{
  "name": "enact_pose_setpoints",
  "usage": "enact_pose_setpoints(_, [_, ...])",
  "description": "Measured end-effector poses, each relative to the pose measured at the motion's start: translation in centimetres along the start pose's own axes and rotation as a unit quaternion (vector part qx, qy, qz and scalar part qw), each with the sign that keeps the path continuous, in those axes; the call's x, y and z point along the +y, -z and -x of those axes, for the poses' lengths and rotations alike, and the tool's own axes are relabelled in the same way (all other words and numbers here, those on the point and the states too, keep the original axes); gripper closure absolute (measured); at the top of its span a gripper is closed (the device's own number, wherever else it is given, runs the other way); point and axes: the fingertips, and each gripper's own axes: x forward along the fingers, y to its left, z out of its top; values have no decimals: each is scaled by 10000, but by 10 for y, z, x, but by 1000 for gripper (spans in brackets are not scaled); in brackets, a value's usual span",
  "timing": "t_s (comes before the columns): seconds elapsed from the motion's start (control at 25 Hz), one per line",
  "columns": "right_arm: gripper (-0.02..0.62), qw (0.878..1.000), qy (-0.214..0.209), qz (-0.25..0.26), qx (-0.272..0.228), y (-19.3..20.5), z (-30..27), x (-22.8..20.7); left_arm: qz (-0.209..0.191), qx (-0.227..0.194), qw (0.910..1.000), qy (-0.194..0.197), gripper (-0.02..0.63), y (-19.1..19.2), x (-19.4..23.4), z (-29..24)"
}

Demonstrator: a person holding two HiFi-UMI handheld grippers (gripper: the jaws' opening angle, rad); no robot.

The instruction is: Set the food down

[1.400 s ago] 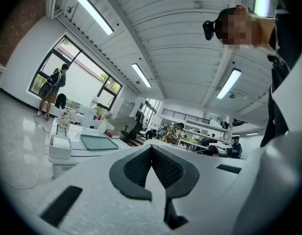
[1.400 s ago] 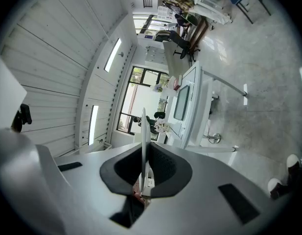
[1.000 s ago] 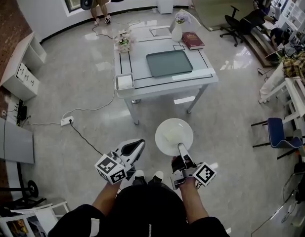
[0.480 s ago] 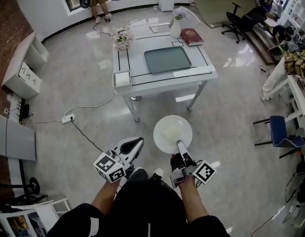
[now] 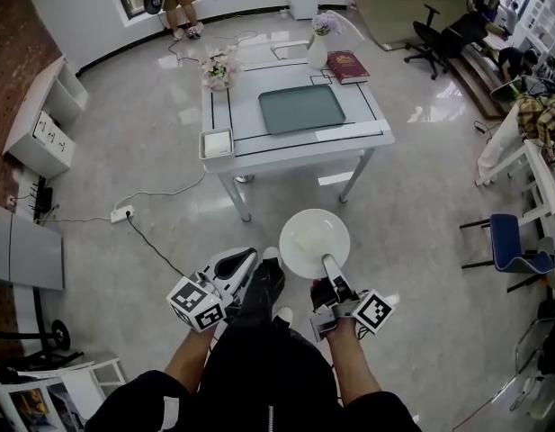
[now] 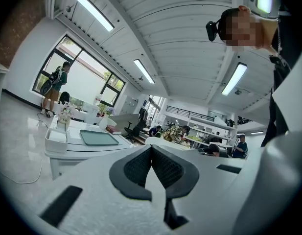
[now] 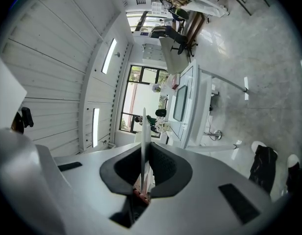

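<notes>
A white round plate (image 5: 313, 239) is held level over the floor, short of the table (image 5: 358, 140). My right gripper (image 5: 328, 265) is shut on its near rim. In the right gripper view the plate (image 7: 145, 131) shows edge-on as a thin white blade pinched between the dark pads, with my right gripper (image 7: 144, 153) closed round it. What lies on the plate is too pale to make out. My left gripper (image 5: 249, 258) hangs beside it at the left, shut and empty; in the left gripper view the pads of my left gripper (image 6: 151, 150) meet with nothing between them.
The white table carries a green tray (image 5: 301, 109), a white box (image 5: 216, 143) at its near left corner, flowers (image 5: 219, 70), a vase (image 5: 319, 50) and a red book (image 5: 350, 67). A cable (image 5: 149, 246) crosses the floor at the left. A blue chair (image 5: 505, 241) stands at the right.
The person's dark trouser leg has swung forward between the two grippers. Both grippers have come a little nearer the table. The plate stays in the right gripper's hold.
</notes>
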Motion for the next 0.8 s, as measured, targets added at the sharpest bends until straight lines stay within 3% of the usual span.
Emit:
enact_pose_setpoints(0.36, [572, 10000, 37, -44, 53, -34, -47, -11, 179, 85, 9998, 2, 600, -6, 38, -47])
enact_pose_setpoints(0.8, [572, 9999, 57, 68, 93, -83, -152, -7, 212, 126, 9996, 165, 600, -45, 123, -126])
